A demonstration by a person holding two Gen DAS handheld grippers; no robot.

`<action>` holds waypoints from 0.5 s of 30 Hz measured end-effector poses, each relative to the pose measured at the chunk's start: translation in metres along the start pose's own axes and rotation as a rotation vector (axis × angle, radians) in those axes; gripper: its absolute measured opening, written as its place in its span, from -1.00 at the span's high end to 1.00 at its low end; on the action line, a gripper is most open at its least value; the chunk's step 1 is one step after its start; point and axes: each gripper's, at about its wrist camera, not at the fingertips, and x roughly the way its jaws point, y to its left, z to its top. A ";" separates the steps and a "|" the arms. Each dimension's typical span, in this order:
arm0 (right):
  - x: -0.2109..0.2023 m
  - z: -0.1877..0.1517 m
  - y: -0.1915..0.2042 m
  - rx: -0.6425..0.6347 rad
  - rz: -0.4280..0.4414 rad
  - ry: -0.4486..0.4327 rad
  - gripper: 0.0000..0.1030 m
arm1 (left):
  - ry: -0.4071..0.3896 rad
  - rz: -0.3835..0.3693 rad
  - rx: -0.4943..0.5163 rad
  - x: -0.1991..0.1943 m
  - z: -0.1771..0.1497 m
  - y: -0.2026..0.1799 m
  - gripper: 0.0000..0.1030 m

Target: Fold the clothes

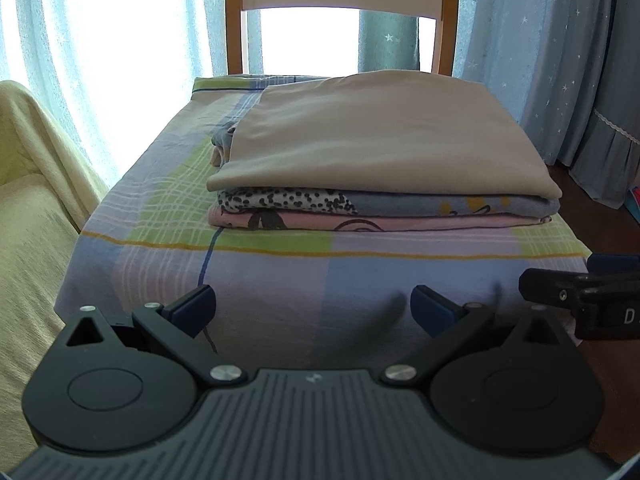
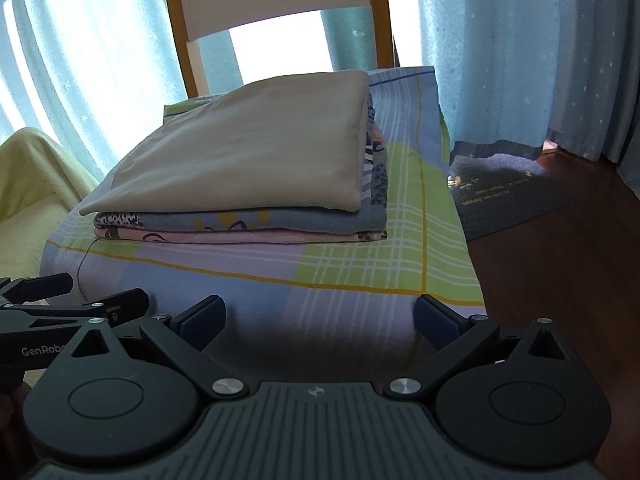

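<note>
Behind everything, pale blue star-printed curtains (image 1: 560, 80), blown out to white where daylight comes through, so no detail there. In front of the curtains, a wooden chair (image 1: 448, 16), top of its back cut off by the frame, seat wholly hidden under a plaid cloth (image 1: 160, 216) of blue, green and lilac squares that drapes over the front edge. On the plaid cloth, toward the chair back, the stack of folded clothes (image 2: 240, 216): a beige piece (image 1: 380, 140) on top, then a blue layer with a spotted black-and-white patch (image 1: 288, 200), then a pink layer (image 1: 360, 222) at the bottom; prints on the lower layers only glimpsed at their edges, not readable. Left of the chair, a pale yellow fabric-covered shape (image 1: 32, 184), cropped, nature unclear. Right of the chair, dark wooden floor (image 2: 560, 248) and a dark mat (image 2: 512, 192) with small gold lettering too tiny to read. Nearest, low before the chair's front edge and well clear of the stack: left gripper (image 1: 312, 308), blue-padded fingers (image 1: 196, 306) spread wide, nothing between them; right gripper (image 2: 320, 316), fingers (image 2: 436, 322) likewise spread and empty. Just beside each other, each one's black body poking into the edge of the other's view, mostly cut off.
</note>
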 end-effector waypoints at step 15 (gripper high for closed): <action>0.001 -0.001 0.005 -0.015 0.003 -0.002 -1.00 | 0.012 -0.001 -0.005 0.004 -0.003 -0.001 -0.99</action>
